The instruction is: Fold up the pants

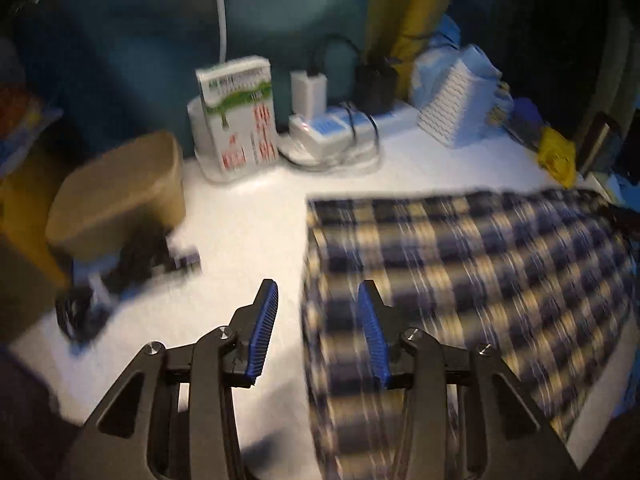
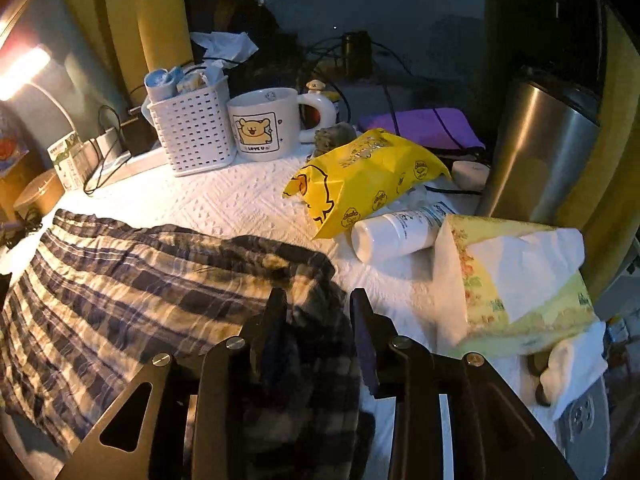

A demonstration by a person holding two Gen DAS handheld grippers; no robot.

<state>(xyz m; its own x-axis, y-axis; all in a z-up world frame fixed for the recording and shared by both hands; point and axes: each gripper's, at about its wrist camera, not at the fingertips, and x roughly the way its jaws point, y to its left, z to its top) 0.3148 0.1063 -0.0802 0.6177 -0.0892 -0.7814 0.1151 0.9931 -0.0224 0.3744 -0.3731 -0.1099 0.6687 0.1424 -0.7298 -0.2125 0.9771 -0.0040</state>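
The plaid pants (image 1: 460, 280), dark blue and cream, lie folded on the white tabletop; this view is motion-blurred. My left gripper (image 1: 317, 292) hangs over their left edge, open, its blue pads (image 1: 262, 328) apart and pressing on nothing. In the right wrist view the pants (image 2: 120, 280) stretch away to the left, wrinkled. My right gripper (image 2: 318, 300) stands at their bunched right end. Its jaws are apart with a heap of cloth lying loosely between the fingers (image 2: 362, 320); the pads do not clamp it.
Left side: a brown container (image 1: 120, 192), a carton (image 1: 240, 116), chargers and a power strip (image 1: 332, 128), dark cables (image 1: 80, 308). Right side: a white basket (image 2: 192, 128), a mug (image 2: 266, 122), a yellow bag (image 2: 360, 176), a white bottle (image 2: 396, 232), a tissue pack (image 2: 516, 280), a steel flask (image 2: 540, 148).
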